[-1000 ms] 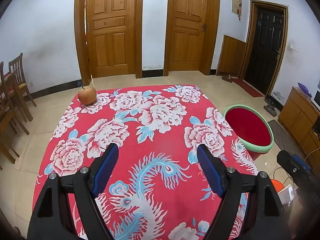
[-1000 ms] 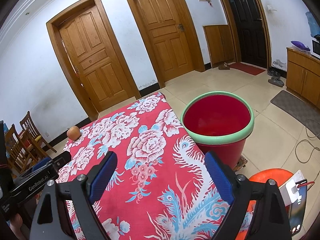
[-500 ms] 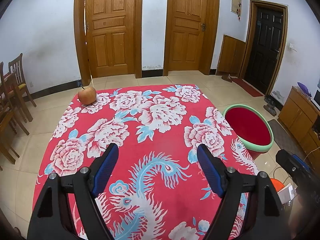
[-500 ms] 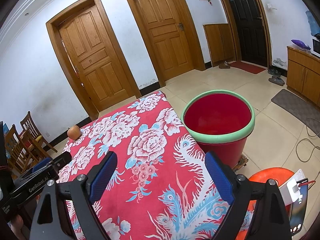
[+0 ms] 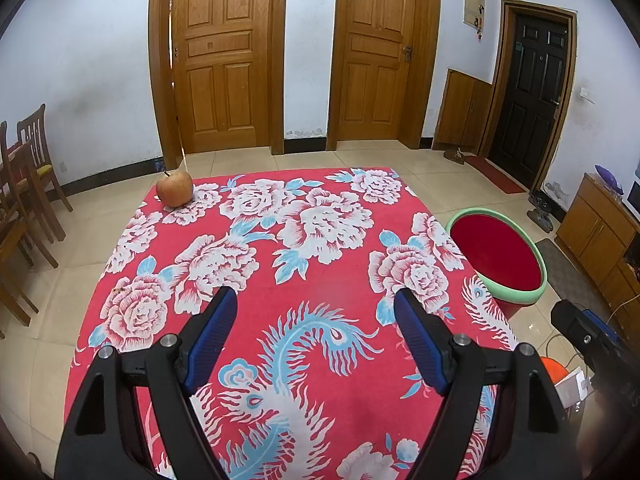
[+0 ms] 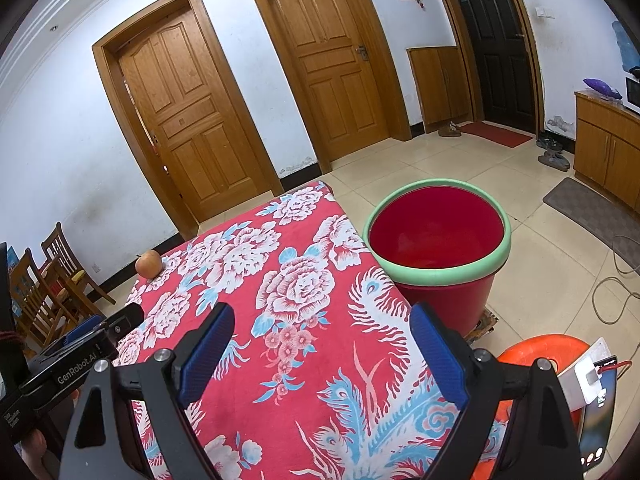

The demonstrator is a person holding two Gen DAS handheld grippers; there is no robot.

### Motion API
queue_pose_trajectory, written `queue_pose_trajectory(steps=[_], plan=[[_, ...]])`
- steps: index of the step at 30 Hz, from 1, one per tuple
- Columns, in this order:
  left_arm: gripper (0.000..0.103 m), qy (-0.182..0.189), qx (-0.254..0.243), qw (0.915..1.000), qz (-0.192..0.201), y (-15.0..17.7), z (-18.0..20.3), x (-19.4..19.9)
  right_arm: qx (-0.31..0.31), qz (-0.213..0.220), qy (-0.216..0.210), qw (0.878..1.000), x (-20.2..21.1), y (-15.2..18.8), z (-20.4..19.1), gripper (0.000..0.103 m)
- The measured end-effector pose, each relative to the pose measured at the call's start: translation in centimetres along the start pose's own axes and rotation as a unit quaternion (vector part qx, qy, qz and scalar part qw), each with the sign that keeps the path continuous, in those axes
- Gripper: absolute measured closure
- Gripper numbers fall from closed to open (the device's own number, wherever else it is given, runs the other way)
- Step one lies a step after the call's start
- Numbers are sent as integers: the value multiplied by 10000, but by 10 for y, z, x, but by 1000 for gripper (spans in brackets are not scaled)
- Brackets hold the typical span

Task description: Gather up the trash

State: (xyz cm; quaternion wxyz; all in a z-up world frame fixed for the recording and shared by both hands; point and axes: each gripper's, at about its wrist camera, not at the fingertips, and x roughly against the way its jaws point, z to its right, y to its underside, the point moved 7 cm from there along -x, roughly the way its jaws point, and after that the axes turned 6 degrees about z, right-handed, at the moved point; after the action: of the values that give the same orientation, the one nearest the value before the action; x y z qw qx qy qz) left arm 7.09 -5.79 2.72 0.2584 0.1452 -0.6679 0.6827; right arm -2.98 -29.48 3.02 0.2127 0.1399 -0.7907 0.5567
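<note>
Apple (image 5: 174,188) at the far left corner of the cloth-covered worktop (image 5: 280,280), red bucket (image 6: 438,248) beside its right edge, left claw (image 5: 316,334) and right claw (image 6: 322,354) spread wide, empty, above the near edge

The worktop (image 5: 320,264) is the landmark. An apple (image 5: 174,189) sits on its far left corner. A bucket (image 6: 438,256) stands on the floor just beside its right edge. Two doors (image 5: 224,56) lie behind it, chairs (image 5: 28,184) to its left, and a cabinet (image 6: 608,152) well apart beyond the bucket.
</note>
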Motion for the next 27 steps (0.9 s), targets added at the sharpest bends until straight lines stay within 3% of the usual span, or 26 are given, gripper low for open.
queue_pose_trajectory(steps=[27], plan=[[22, -1, 14, 10000, -9, 2, 0, 1, -14, -6, -21, 10000, -1, 2, -3, 12]])
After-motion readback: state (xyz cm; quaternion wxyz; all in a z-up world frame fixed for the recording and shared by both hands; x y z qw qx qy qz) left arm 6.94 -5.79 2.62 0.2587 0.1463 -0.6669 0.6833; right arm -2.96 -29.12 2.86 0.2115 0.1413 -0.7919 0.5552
